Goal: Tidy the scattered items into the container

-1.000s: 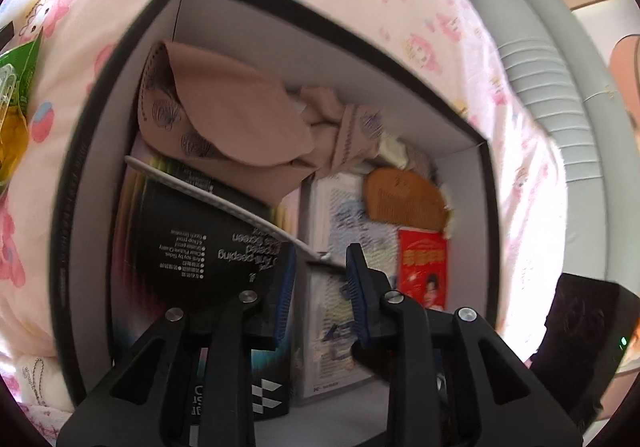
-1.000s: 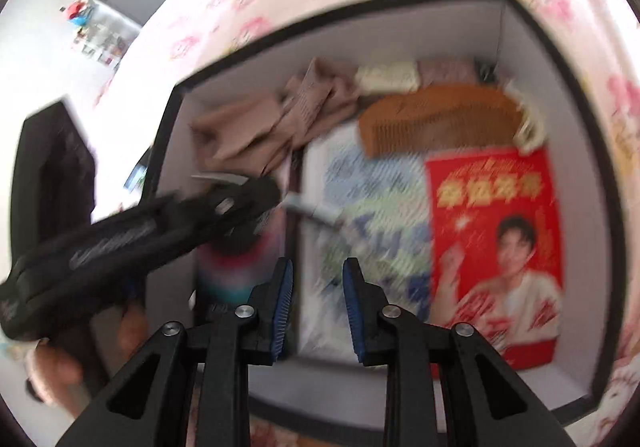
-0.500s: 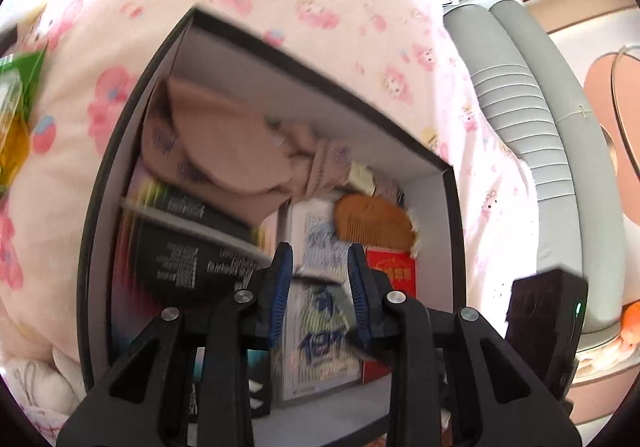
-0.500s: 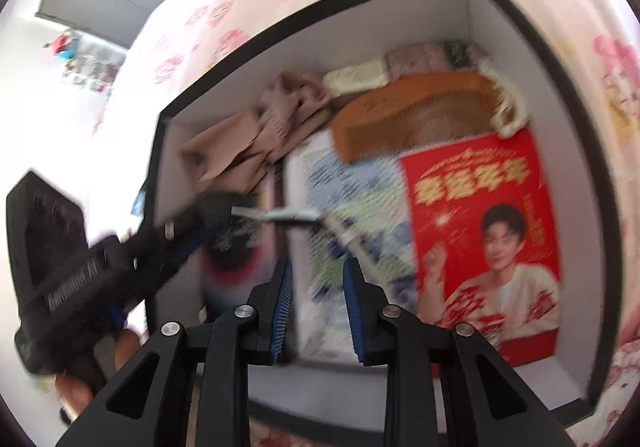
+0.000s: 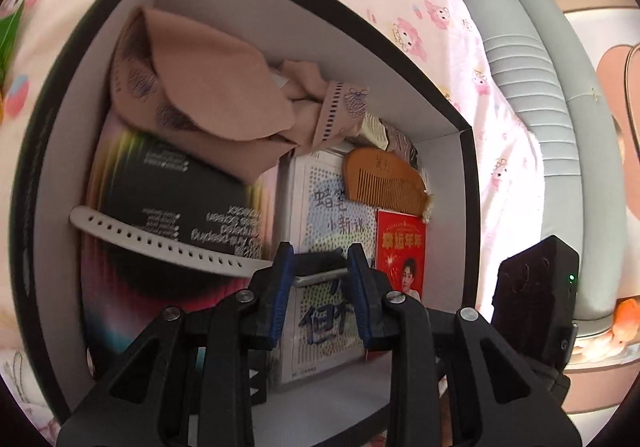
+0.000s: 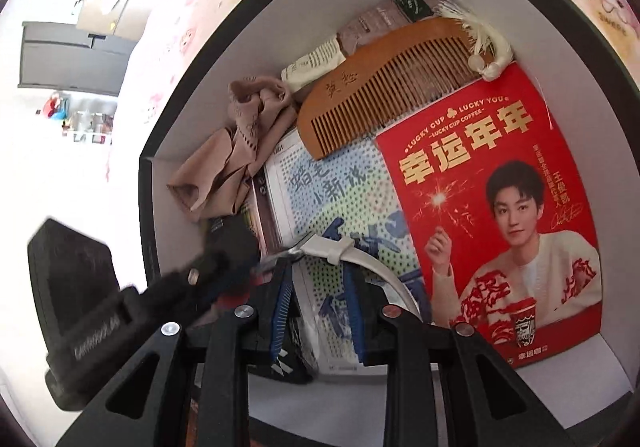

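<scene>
A black-rimmed box with white walls sits on a pink patterned sheet. My left gripper hangs over the box, shut on the dark body of a watch. The watch's white strap sticks out to the left above a black rainbow-edged carton. In the right wrist view the left gripper comes in from the left. The strap curves past the tips of my right gripper. The right jaws stand narrowly apart and no pad presses on anything.
Inside the box lie a beige cloth, a wooden comb, a red printed card, a dotted booklet and small packets. Grey ribbed cushions run along the bed's right side.
The right gripper has rolled and moved in toward the watch. The left gripper has kept its grip and tilted slightly, so the strap now lies lower across the carton.
</scene>
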The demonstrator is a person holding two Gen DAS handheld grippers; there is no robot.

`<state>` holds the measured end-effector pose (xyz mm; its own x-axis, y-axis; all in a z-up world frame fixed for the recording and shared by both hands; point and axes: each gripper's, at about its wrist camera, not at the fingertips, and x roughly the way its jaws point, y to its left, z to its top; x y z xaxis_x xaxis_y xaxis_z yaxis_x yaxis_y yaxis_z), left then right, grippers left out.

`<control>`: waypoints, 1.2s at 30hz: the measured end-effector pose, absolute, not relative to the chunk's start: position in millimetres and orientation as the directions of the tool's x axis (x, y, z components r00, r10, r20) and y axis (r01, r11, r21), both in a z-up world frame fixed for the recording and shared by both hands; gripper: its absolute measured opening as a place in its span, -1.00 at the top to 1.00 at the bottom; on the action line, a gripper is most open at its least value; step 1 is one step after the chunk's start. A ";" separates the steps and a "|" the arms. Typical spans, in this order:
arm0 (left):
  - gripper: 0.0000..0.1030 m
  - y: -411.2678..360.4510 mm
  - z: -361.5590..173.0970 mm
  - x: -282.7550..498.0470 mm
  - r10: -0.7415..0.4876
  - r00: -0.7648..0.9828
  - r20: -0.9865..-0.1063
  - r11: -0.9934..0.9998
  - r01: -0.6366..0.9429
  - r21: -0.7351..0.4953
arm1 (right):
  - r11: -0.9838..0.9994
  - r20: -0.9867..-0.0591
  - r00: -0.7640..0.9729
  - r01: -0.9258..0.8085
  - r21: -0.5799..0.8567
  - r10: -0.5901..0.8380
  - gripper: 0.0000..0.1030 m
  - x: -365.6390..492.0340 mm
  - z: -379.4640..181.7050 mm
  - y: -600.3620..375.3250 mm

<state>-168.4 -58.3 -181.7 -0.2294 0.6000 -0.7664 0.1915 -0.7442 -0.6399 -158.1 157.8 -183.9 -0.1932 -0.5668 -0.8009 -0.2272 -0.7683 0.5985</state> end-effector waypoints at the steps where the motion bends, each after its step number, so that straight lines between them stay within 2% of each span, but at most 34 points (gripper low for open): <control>1: 0.49 -59.6 -183.1 -168.7 0.607 -0.224 -0.763 -0.737 0.200 -0.645 | -0.765 -0.800 -0.200 -0.233 0.600 -0.566 0.49 -157.3 -183.3 159.3; 7: 0.49 -59.0 -180.4 -165.8 0.594 -0.206 -0.778 -0.754 0.194 -0.627 | -0.709 -0.761 -0.281 -0.278 0.648 -0.585 0.47 -152.5 -175.1 168.5; 15: 0.49 -59.4 -190.3 -165.4 0.588 -0.205 -0.782 -0.760 0.191 -0.622 | -0.750 -0.801 -0.258 -0.284 0.597 -0.540 0.47 -172.7 -189.4 151.4; 16: 0.48 -55.5 -194.2 -167.5 0.590 -0.210 -0.780 -0.757 0.193 -0.625 | -0.762 -0.801 -0.256 -0.253 0.596 -0.541 0.56 -175.8 -188.9 146.2; 22: 0.41 -61.6 -177.8 -160.4 0.625 -0.278 -0.729 -0.719 0.158 -0.677 | -0.877 -0.835 -0.348 -0.069 0.476 -0.426 0.67 -175.9 -156.3 126.5; 24: 0.39 -59.1 -175.8 -155.3 0.646 -0.259 -0.718 -0.711 0.138 -0.690 | -0.919 -0.848 -0.396 -0.029 0.393 -0.351 0.69 -172.4 -146.8 121.2; 26: 0.39 -55.6 -184.3 -151.8 0.648 -0.208 -0.733 -0.719 0.151 -0.678 | -0.938 -0.864 -0.398 -0.020 0.345 -0.309 0.81 -172.0 -150.1 118.9; 31: 0.34 -61.4 -204.8 -156.5 0.640 -0.152 -0.753 -0.712 0.253 -0.655 | -0.906 -0.846 -0.387 -0.056 0.419 -0.367 0.88 -171.4 -163.4 130.1; 36: 0.30 -70.1 -199.7 -156.7 0.637 -0.216 -0.740 -0.688 0.274 -0.672 | -0.930 -0.867 -0.378 -0.042 0.365 -0.324 0.88 -166.8 -161.2 131.6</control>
